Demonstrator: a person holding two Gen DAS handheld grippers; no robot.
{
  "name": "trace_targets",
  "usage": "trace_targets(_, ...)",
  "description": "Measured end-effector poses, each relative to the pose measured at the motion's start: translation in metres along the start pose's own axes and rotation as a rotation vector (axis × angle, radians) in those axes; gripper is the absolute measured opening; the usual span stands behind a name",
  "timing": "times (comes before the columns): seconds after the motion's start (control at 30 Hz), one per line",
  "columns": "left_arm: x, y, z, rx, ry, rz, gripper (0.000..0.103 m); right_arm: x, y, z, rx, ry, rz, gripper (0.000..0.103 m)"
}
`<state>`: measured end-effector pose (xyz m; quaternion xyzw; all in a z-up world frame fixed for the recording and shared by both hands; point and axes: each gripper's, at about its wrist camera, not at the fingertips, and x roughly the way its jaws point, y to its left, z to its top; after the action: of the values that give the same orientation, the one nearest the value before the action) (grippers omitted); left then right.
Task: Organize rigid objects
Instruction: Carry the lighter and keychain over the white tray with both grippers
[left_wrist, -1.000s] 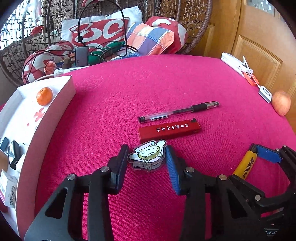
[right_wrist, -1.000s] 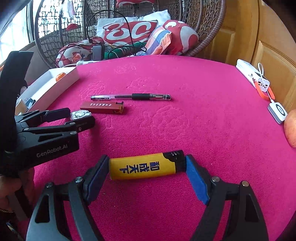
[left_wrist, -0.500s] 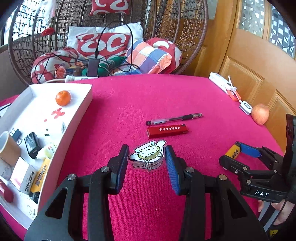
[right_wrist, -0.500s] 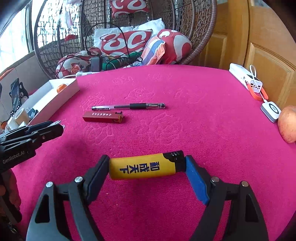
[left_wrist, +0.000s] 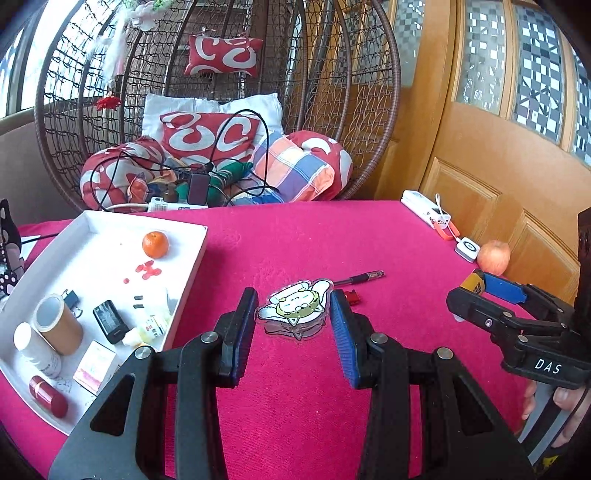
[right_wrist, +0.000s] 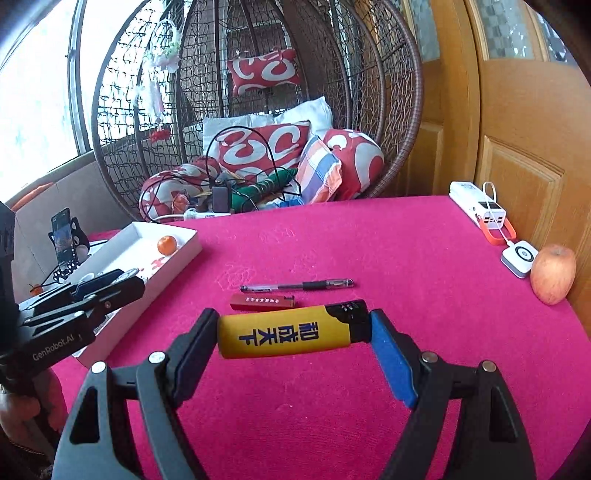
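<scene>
step: carry. left tongs (left_wrist: 293, 319) grip cartoon charm (left_wrist: 293, 308); right tongs (right_wrist: 293, 334) grip yellow lighter (right_wrist: 291, 332). next: lower both into white tray (left_wrist: 192, 266), tabletop's left edge.

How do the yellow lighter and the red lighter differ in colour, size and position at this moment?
The yellow lighter is yellow with a black top and blue characters; the red lighter is dark red with small pale marks. The yellow one looks thicker and rounder, though it is nearer the camera; the red one looks slim and flat. The yellow one is held end to end in the right gripper, above the cloth; the red one lies on the pink tablecloth beside the pen. Both lie crosswise in the right wrist view.
</scene>
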<state>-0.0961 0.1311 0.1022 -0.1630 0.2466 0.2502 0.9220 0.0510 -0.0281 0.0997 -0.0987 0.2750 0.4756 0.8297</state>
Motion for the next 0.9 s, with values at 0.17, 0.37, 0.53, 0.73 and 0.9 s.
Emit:
trace_targets(0.17, -0.013, 0.018, 0.004, -0.026, -0.029, 0.011, 0.039, -0.005, 0.017, 0.01, -0.016, -0.024, 0.01, 0.081)
trace_targets(0.37, -0.026, 0.043, 0.007, -0.066, -0.055, 0.031, 0.039, -0.005, 0.034, 0.024, -0.006, -0.039, 0.044, 0.082)
trace_targets(0.53, -0.034, 0.064, 0.01, -0.098, -0.071, 0.053, 0.039, 0.003, 0.056, 0.038, -0.026, -0.047, 0.069, 0.082)
trace_targets(0.73, -0.039, 0.093, 0.017, -0.132, -0.087, 0.094, 0.039, 0.022, 0.081, 0.055, -0.012, -0.04, 0.122, 0.082)
trace_targets(0.9, -0.036, 0.128, 0.032, -0.138, -0.081, 0.149, 0.039, 0.045, 0.11, 0.068, -0.022, -0.014, 0.174, 0.082)
